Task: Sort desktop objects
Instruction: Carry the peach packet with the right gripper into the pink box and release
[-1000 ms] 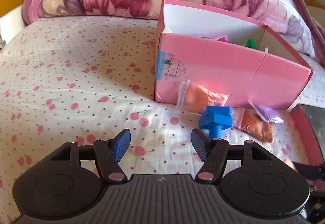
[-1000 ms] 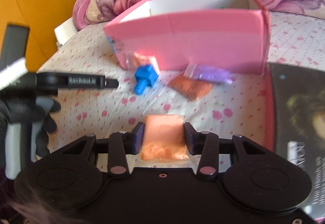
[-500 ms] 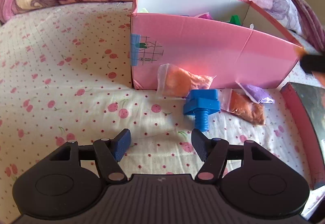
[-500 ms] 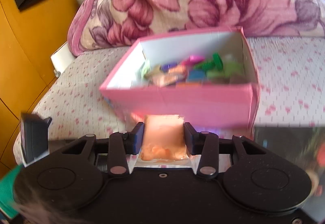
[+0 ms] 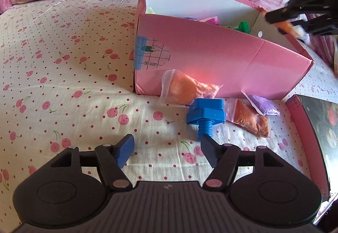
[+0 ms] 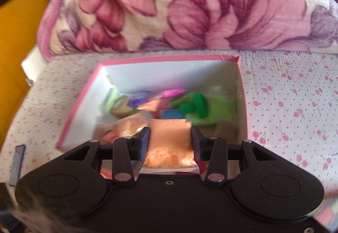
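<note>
Orange bag (image 6: 170, 140) clamped in right hand-held gripper (image 6: 170, 138) (above pink box (image 6: 82, 104)).

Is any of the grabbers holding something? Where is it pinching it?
The right gripper pinches an orange bag by its two sides, above the pink box. The left gripper is open, holding nothing.

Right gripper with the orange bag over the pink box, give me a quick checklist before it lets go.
1. Grip: right gripper shut on the orange bag, held between both fingers: ok.
2. Position: bag sits over the open pink box, inside its rim in the right wrist view: ok.
3. Landing spot: box already holds a green bolt and other toys, with room near the front: ok.
4. Drop height above the contents: cannot tell.
5. Left gripper open, away from the box opening, near the blue bolt: ok.
6. Image sharpness: right wrist view is motion-blurred: not ok.
</note>
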